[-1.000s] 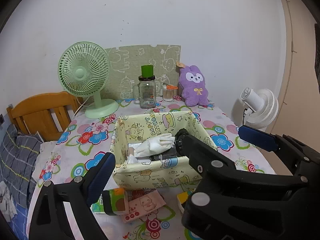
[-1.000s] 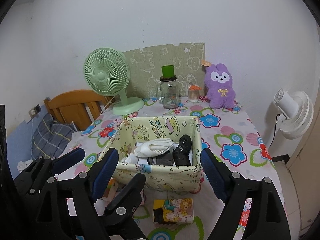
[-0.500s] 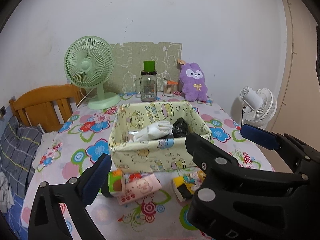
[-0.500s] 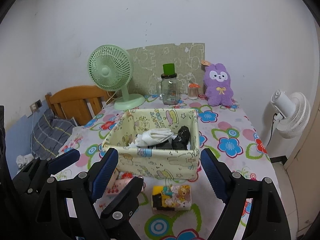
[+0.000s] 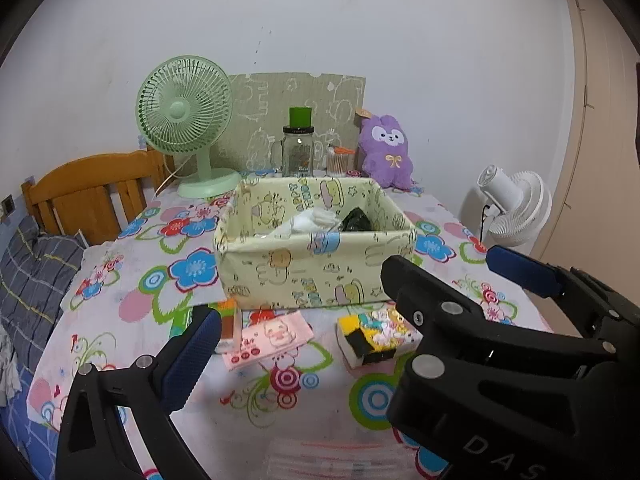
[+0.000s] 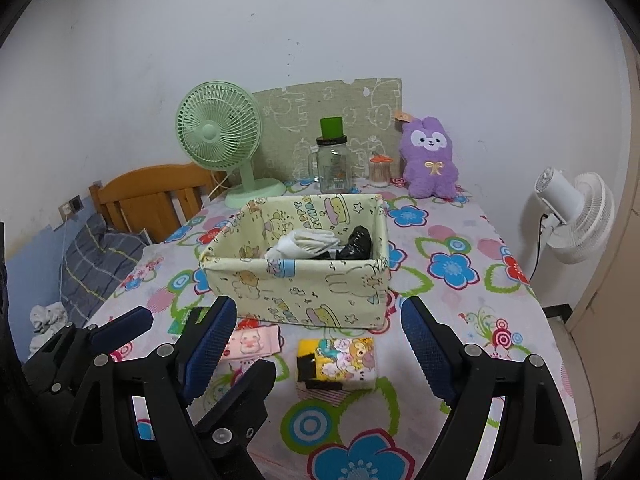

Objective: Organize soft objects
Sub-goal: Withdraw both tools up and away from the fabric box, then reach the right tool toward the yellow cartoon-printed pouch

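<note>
Pink packet (image 5: 267,338) lies flat at lower centre on the counter (image 5: 280,400), its long axis slanting up to the right, before the fabric box (image 5: 312,268). Left tongs (image 5: 352,308) and right tongs (image 6: 316,340) are both open and empty.

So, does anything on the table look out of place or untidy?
Yes. Two tissue packs, a pink one and a yellow cartoon one, lie loose on the tablecloth in front of the fabric box, lying at different angles, while other soft items already sit inside it.

Flower-print table (image 6: 452,268), yellow fabric box (image 6: 304,288), pink packet (image 6: 250,342), cartoon packet (image 6: 340,360), green fan (image 6: 222,136), jar (image 6: 334,168), purple plush (image 6: 430,158)
</note>
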Motion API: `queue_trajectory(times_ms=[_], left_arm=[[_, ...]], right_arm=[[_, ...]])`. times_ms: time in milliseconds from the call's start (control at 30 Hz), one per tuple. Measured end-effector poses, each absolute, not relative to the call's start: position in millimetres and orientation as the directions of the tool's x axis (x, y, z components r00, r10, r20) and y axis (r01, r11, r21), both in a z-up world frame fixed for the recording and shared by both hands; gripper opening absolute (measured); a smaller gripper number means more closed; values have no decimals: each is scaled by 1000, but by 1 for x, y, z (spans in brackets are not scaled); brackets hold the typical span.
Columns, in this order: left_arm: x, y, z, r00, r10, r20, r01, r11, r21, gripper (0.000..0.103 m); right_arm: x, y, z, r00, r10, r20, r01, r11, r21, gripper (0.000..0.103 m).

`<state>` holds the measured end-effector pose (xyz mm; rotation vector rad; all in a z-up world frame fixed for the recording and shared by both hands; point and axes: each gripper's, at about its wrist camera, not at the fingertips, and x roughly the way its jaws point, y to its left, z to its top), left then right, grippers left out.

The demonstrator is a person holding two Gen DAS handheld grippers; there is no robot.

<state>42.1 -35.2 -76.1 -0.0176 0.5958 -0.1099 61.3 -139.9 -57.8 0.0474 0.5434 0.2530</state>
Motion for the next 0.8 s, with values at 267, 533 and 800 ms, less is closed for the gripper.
queue_trajectory(times_ms=[267,533,800], left_arm=[[29,-38,-98,814,-122,-569,108,992,-58,103],[21,-43,-118,790,-132,-599,116,991,-66,103],[14,-50,-136,768,-156,-621,141,987,-73,103]], right_arm=[[47,-144,-79,830,235,-506,-217,972,95,92],[40,-152,-102,817,228,-530,-192,974,122,93],[30,-157,-119,820,207,-534,-177,978,107,93]])
